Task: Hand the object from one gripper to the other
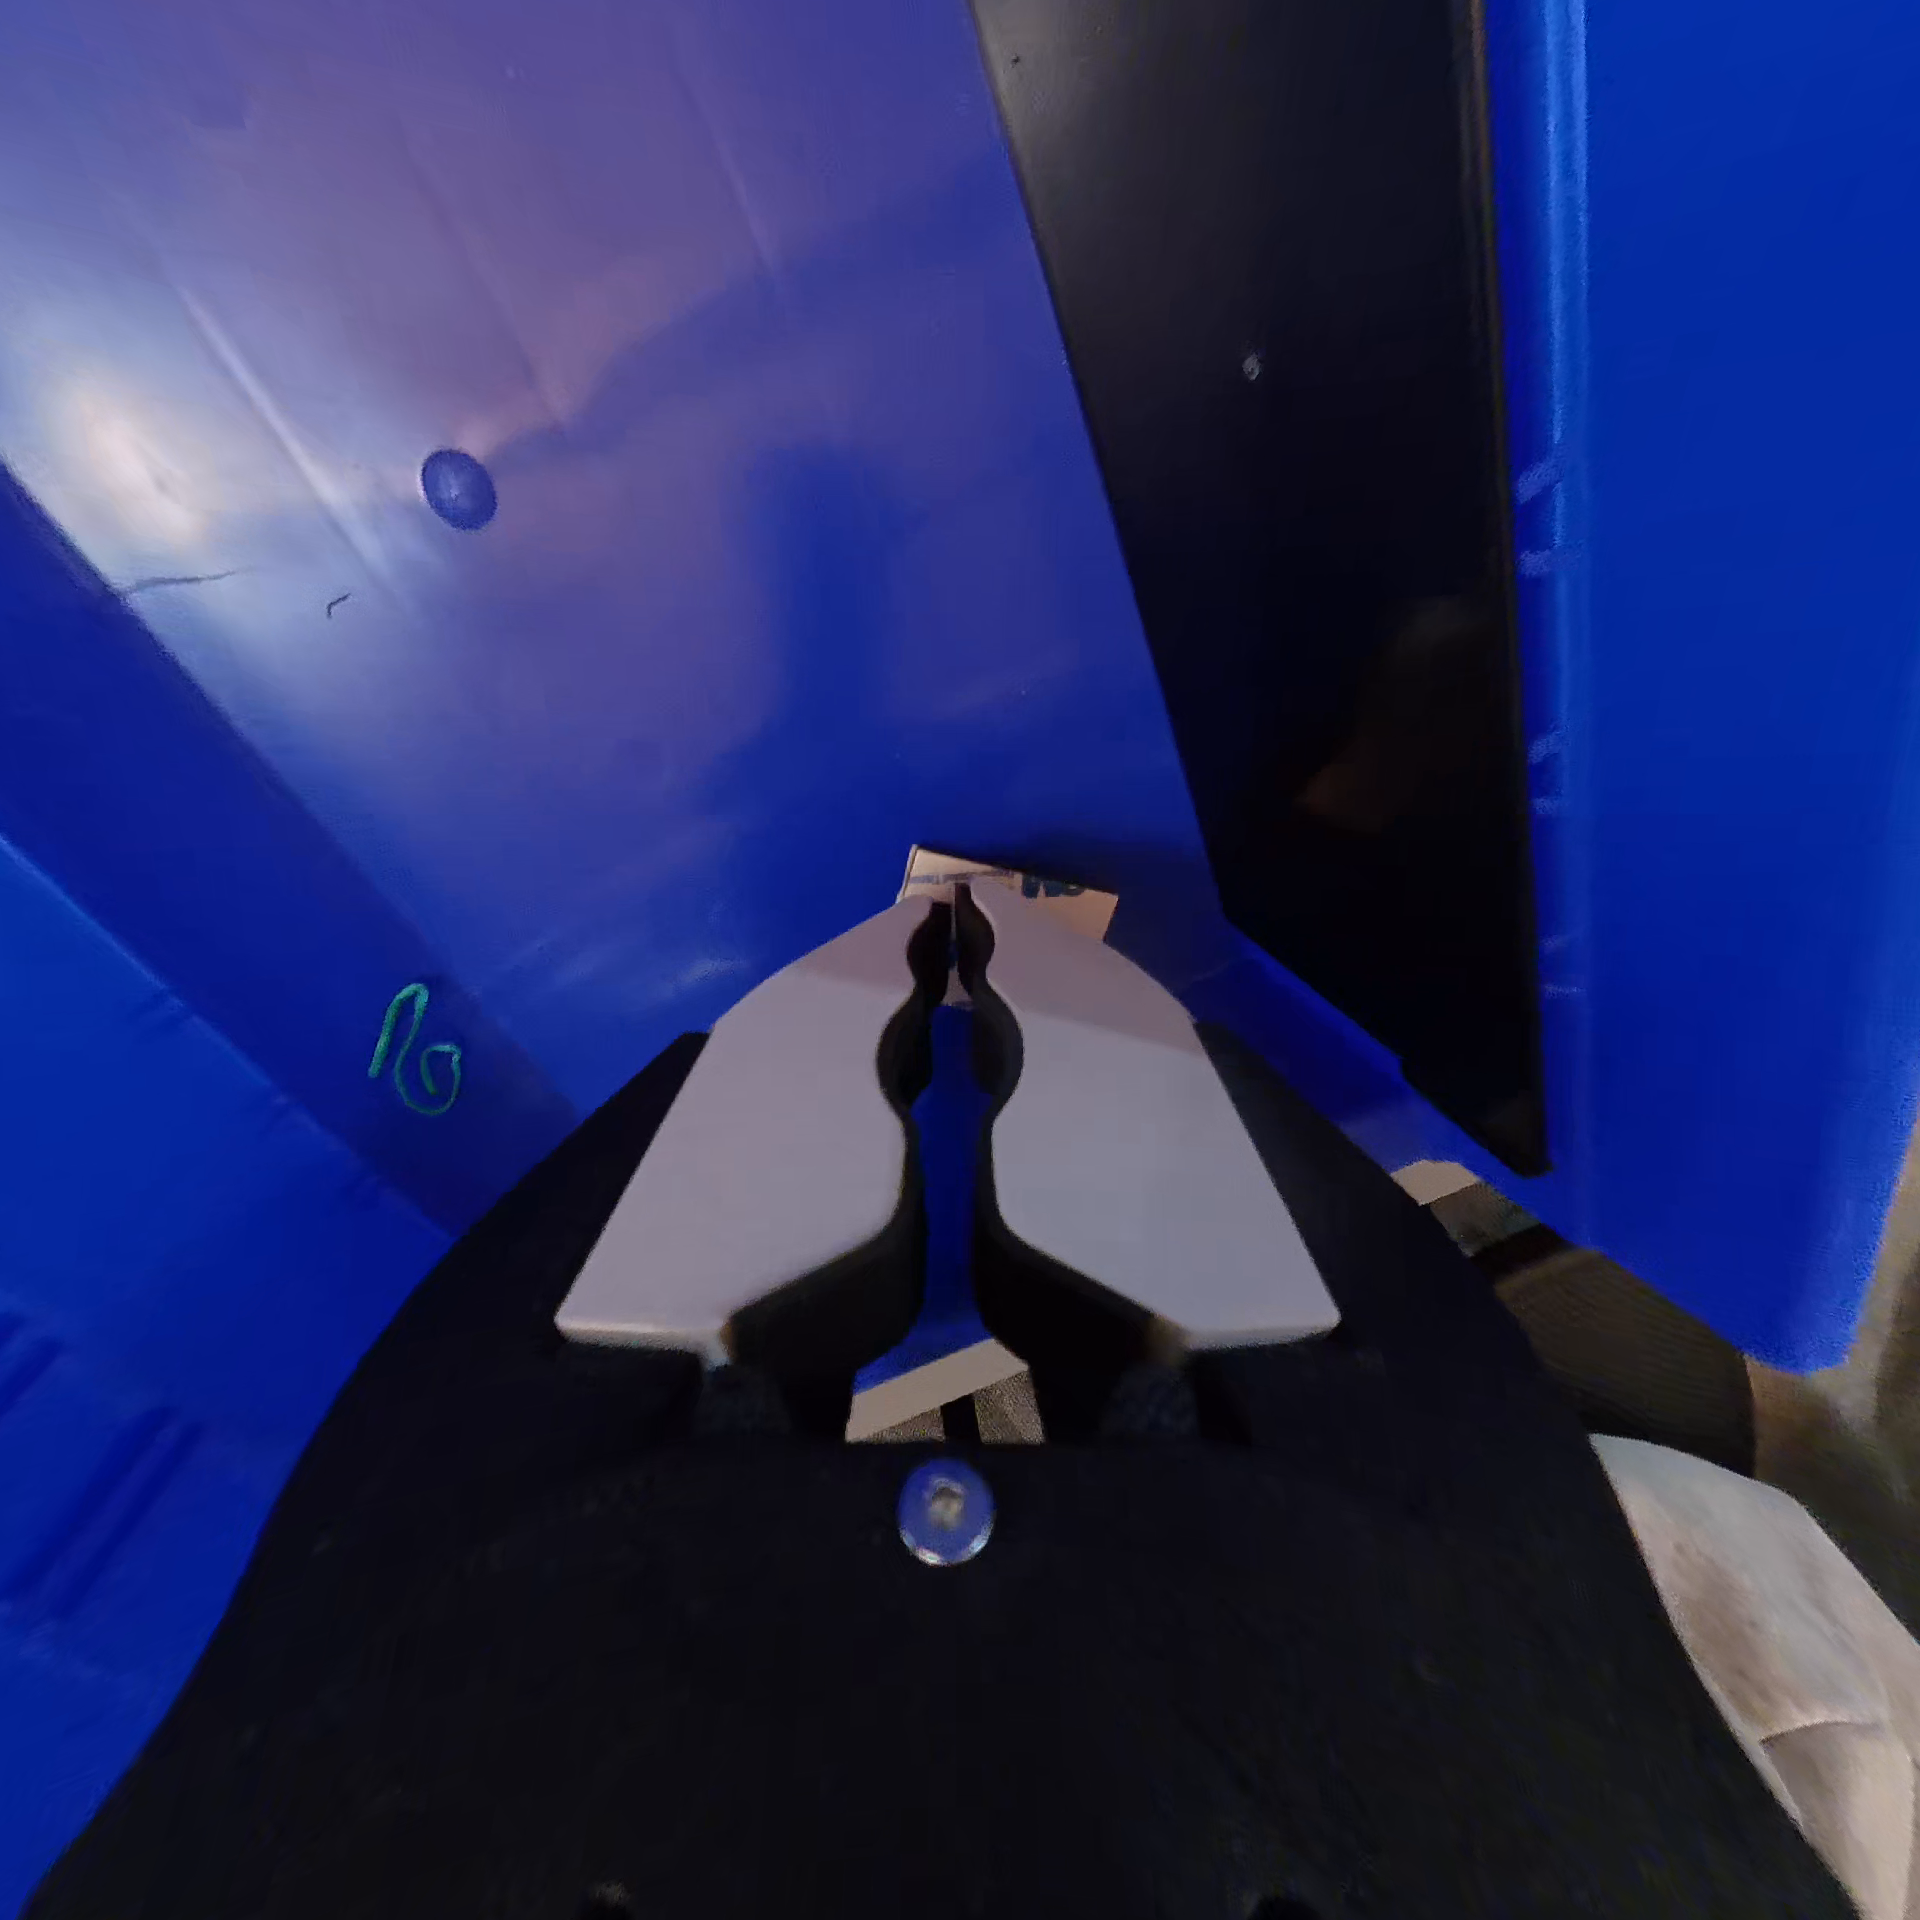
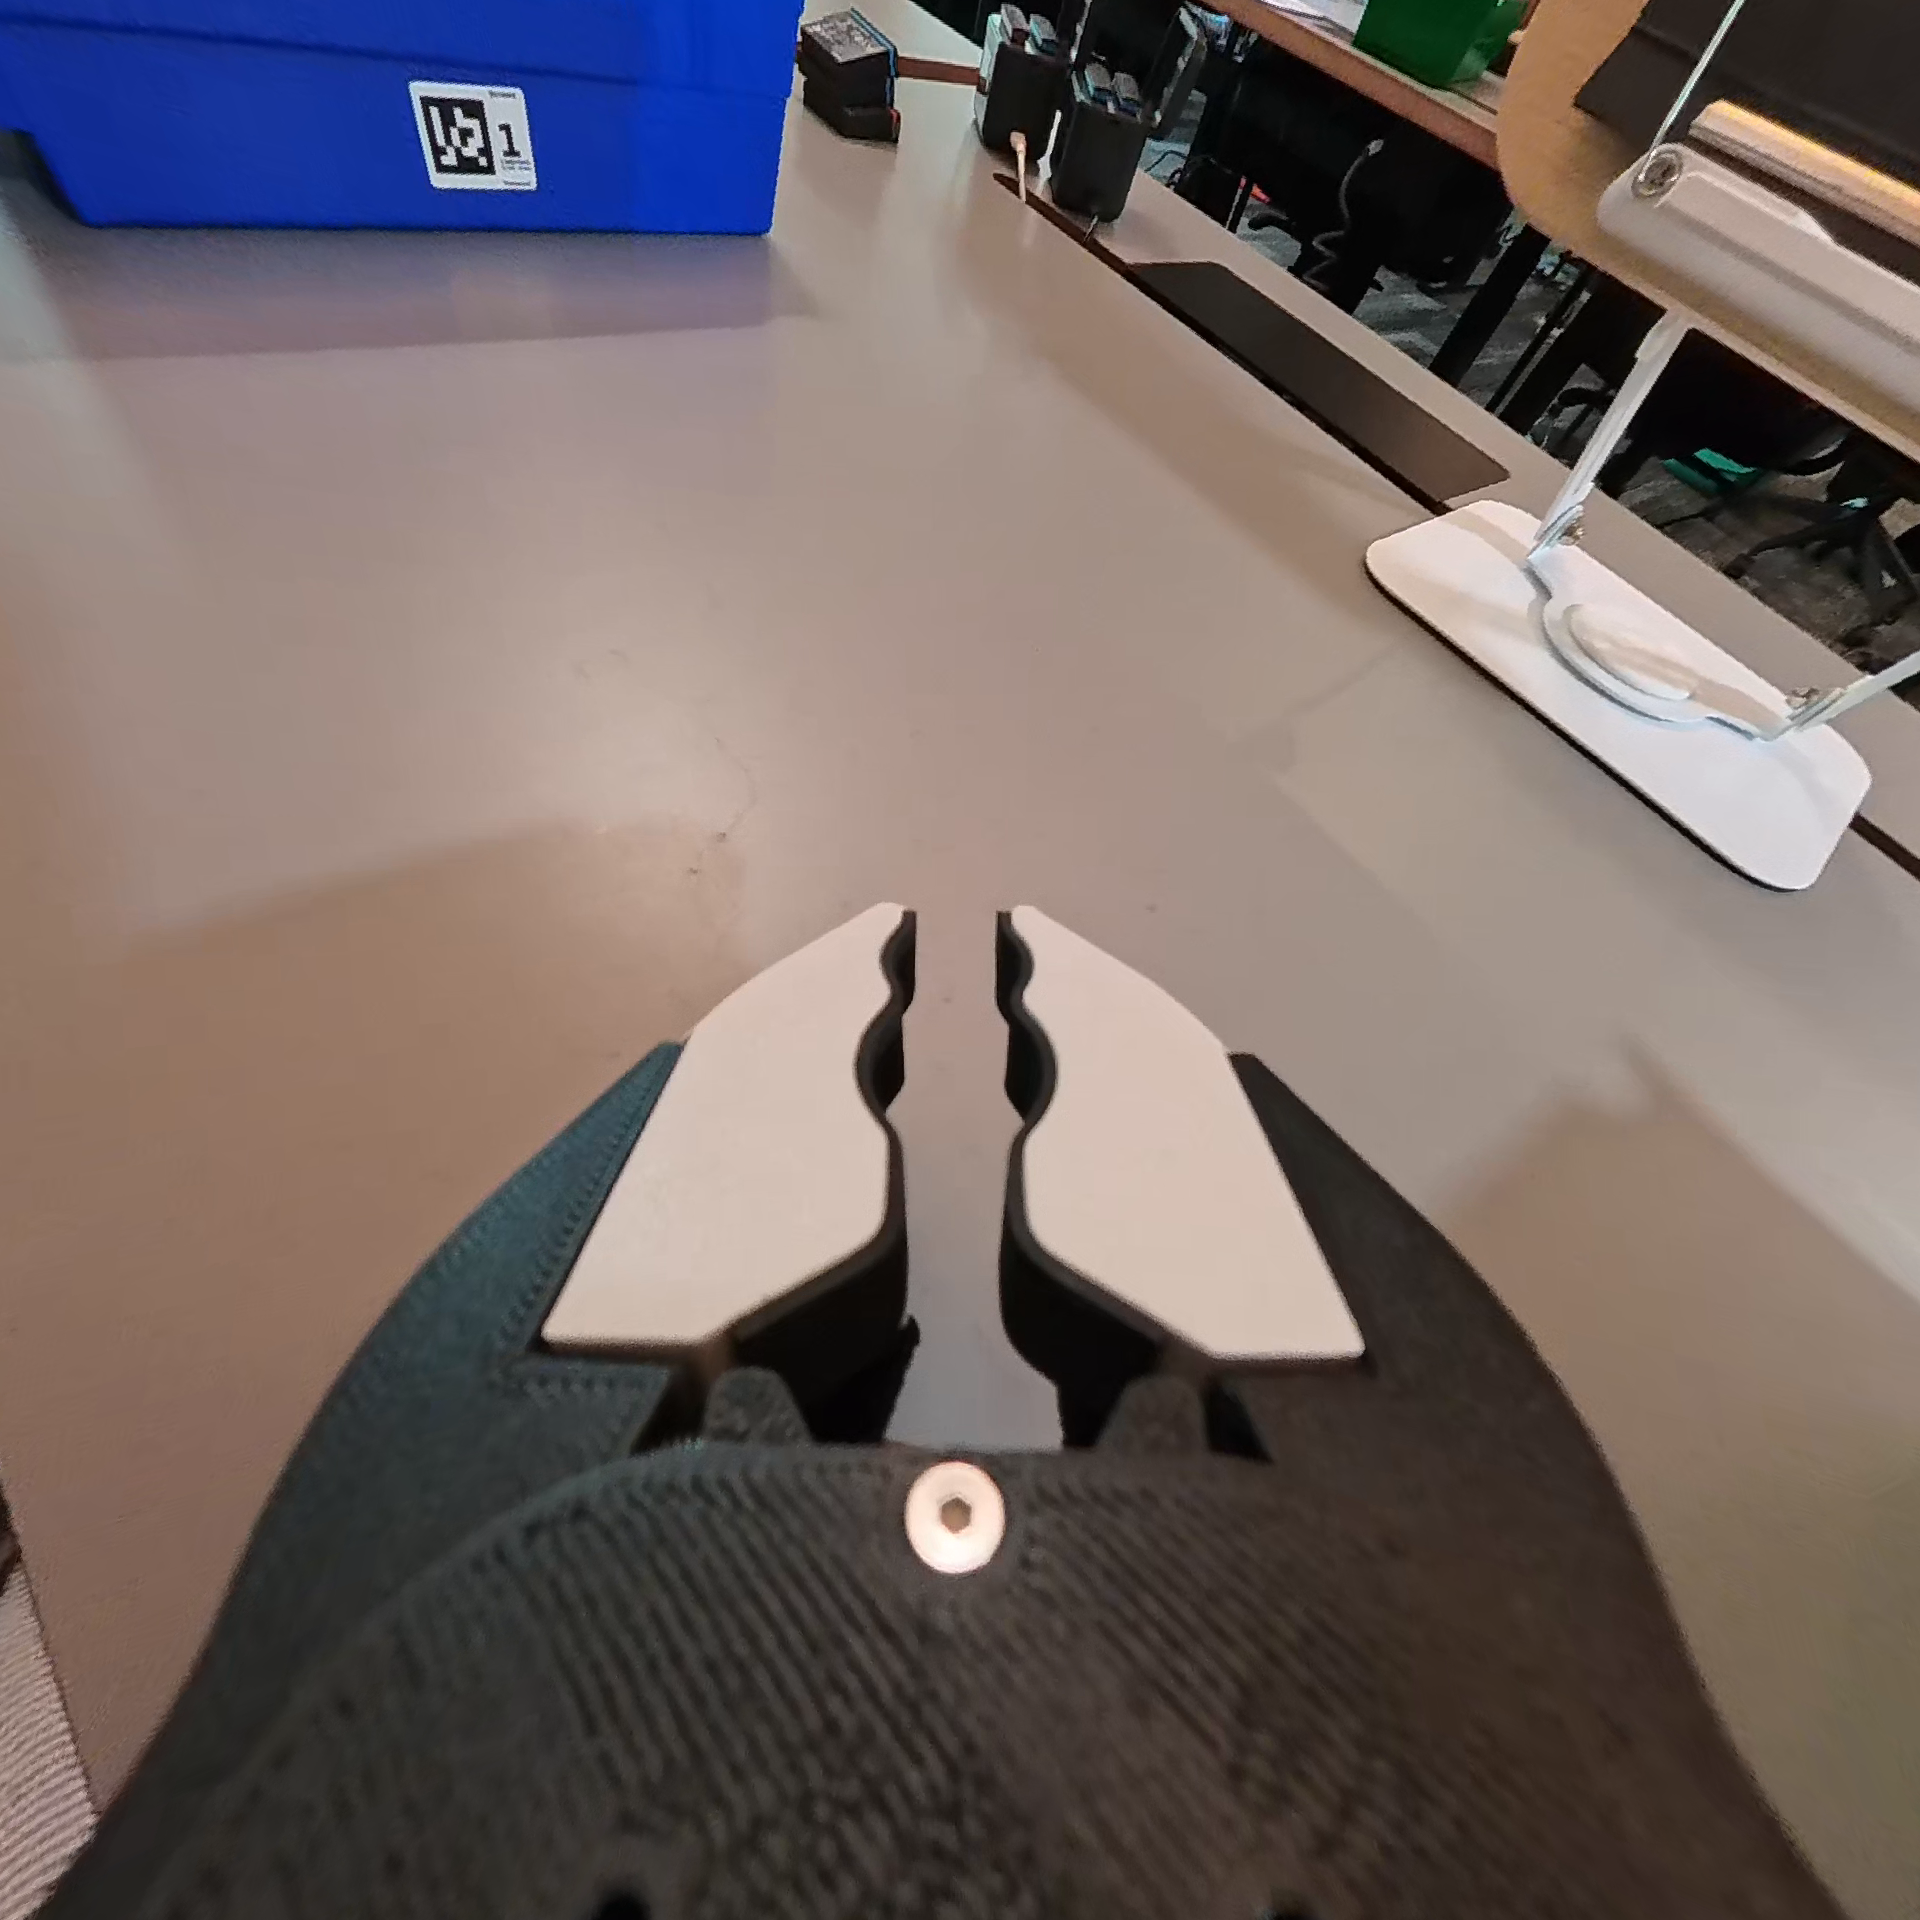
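Note:
In the left wrist view my left gripper (image 1: pixel 954 902) is inside a blue plastic bin (image 1: pixel 582 540). Its jaws are closed on a small flat tan card with blue print (image 1: pixel 1049 891), which pokes out past the fingertips at the bin's floor. In the right wrist view my right gripper (image 2: pixel 956 925) hovers low over the grey table (image 2: pixel 623 582). Its jaws stand a little apart with nothing between them. The blue bin (image 2: pixel 395 114) with a black-and-white marker tag (image 2: pixel 473 135) stands at the far left of that table.
A black divider panel (image 1: pixel 1299 468) stands upright in the bin right of my left gripper. A green twisted wire (image 1: pixel 416 1049) lies at the bin's left. A white stand base (image 2: pixel 1621 686) sits at the table's right edge. Black chargers (image 2: pixel 1081 114) stand at the back. My right fingertips sit around 45 centimeters from my left ones.

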`<action>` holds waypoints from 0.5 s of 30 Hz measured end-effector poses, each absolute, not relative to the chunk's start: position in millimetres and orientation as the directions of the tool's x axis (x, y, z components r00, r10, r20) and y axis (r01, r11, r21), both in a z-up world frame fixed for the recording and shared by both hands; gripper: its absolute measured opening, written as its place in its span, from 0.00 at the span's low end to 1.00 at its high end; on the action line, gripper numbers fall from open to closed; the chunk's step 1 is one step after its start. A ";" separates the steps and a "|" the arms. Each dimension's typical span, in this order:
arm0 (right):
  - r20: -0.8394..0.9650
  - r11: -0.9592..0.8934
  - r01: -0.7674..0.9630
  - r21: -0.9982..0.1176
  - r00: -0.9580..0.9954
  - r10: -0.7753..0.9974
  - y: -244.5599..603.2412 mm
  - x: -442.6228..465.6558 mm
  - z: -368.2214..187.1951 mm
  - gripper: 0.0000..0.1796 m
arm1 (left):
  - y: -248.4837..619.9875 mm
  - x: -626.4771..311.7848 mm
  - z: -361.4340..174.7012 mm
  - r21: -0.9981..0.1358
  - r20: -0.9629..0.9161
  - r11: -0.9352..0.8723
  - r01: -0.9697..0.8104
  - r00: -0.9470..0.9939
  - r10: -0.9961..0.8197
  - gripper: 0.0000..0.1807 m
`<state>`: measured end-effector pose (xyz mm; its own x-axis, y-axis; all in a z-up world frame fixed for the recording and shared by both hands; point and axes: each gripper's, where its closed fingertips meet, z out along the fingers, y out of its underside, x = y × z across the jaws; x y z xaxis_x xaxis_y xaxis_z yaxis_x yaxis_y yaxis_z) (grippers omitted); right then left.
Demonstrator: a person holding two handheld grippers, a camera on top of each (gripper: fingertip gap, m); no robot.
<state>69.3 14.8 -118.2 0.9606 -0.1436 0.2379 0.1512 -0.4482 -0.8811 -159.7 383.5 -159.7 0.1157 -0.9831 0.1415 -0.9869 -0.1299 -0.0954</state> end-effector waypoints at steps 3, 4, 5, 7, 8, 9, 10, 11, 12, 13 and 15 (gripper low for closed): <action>0.238 -0.449 0.152 -0.880 0.961 -0.142 14.7 69.0 -118.5 0.08 | 381.4 -157.0 -164.1 -0.080 0.141 -0.124 -0.989 0.112 -0.984 0.02; 0.238 -0.450 0.151 -0.880 0.961 -0.142 14.7 69.1 -118.6 0.08 | 380.6 -156.3 -165.4 -0.072 0.139 -0.120 -0.990 0.109 -0.984 0.02; 0.237 -0.449 0.151 -0.881 0.961 -0.142 14.7 69.1 -118.5 0.08 | 380.2 -155.8 -165.2 -0.069 0.135 -0.116 -0.991 0.106 -0.985 0.02; 0.236 -0.448 0.150 -0.882 0.961 -0.142 14.6 69.2 -118.2 0.08 | 379.4 -155.3 -165.3 -0.069 0.128 -0.100 -0.993 0.090 -0.988 0.02; 0.235 -0.447 0.149 -0.882 0.962 -0.142 14.5 69.1 -118.1 0.08 | 379.0 -154.5 -165.2 -0.073 0.130 -0.098 -0.993 0.088 -0.988 0.02; 0.235 -0.448 0.149 -0.882 0.962 -0.142 14.6 69.1 -118.3 0.08 | 378.6 -153.5 -165.2 -0.080 0.136 -0.099 -0.992 0.088 -0.987 0.02; 0.235 -0.449 0.149 -0.881 0.962 -0.142 14.6 69.1 -118.4 0.08 | 378.5 -152.1 -165.2 -0.088 0.143 -0.103 -0.991 0.089 -0.986 0.02; 0.236 -0.450 0.150 -0.881 0.962 -0.141 14.5 68.9 -118.6 0.08 | 378.8 -150.6 -165.1 -0.098 0.148 -0.106 -0.990 0.091 -0.985 0.02; 0.237 -0.450 0.151 -0.880 0.961 -0.140 14.6 68.7 -118.7 0.08 | 379.0 -148.8 -165.3 -0.109 0.153 -0.109 -0.988 0.091 -0.984 0.02; 0.237 -0.451 0.152 -0.880 0.961 -0.140 14.6 68.6 -118.7 0.08 | 379.4 -147.2 -166.0 -0.118 0.155 -0.112 -0.987 0.093 -0.984 0.02; 0.238 -0.451 0.152 -0.880 0.961 -0.140 14.7 68.5 -118.6 0.08 | 382.0 -149.0 -168.1 -0.100 0.131 -0.102 -0.990 0.089 -0.987 0.02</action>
<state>68.5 14.7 -118.6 0.9611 -0.1399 0.2381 0.1523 -0.4508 -0.8795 -149.0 382.0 -168.1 0.0889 -0.9874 0.1306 -0.9897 -0.1024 -0.1002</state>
